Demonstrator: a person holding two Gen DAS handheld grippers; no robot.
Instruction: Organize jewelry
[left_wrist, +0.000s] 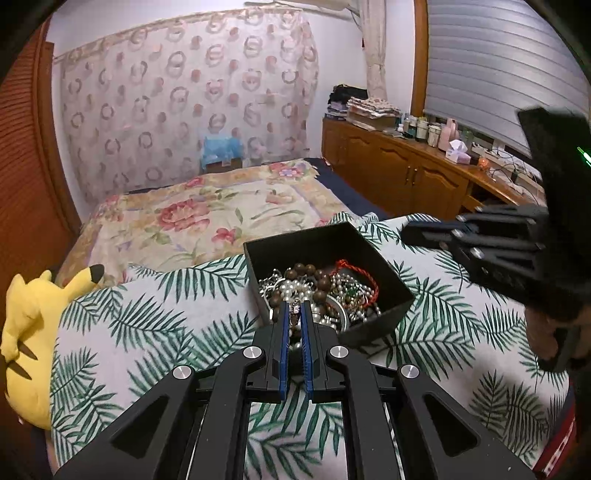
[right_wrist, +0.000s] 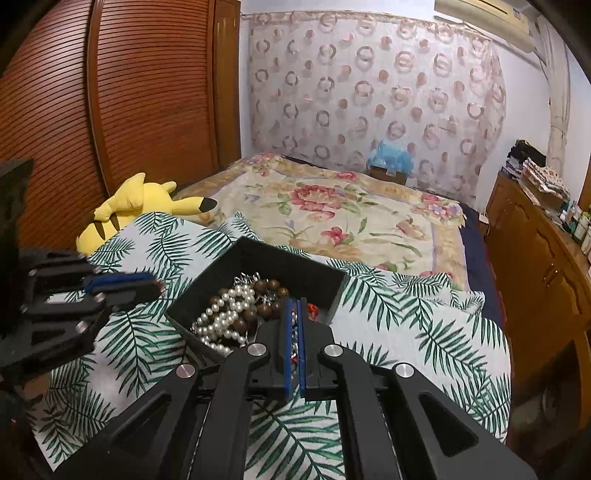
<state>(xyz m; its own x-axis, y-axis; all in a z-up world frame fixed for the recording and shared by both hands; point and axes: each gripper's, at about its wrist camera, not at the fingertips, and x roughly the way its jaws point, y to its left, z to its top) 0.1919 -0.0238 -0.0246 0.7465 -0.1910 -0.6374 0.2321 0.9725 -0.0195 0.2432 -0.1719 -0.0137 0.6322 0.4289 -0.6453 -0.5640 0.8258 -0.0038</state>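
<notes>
Left wrist view. No legible brand, label or writing. Item: black open box (left_wrist: 373, 321), square, set on a palm-leaf print cover (left_wrist: 147, 332) over the bed. Contents: tangled jewelry (brown wooden beads (left_wrist: 317, 275), white pearl strand (left_wrist: 295, 288), red braided cord (left_wrist: 364, 275), silver chains). Left gripper (left_wrist: 294, 314): blue pads drawn close together at the box's near edge, above the tangle; whether they pinch a strand cannot be told. Right gripper (left_wrist: 413, 232) blurred, above the box's right side. Yellow plush toy (left_wrist: 26, 332) at far left.

Right wrist view. No readable writing. Same black open box (right_wrist: 280, 258), pearl strand (right_wrist: 221, 321) and wooden beads (right_wrist: 269, 291) inside. Right gripper (right_wrist: 296, 310): clenched, with a thin beaded chain (right_wrist: 294, 343) running between the pads (grasped, apparently). Left gripper (right_wrist: 151, 282) blurred at left, beside the box. Floral bedspread (right_wrist: 332, 218) beyond.
</notes>
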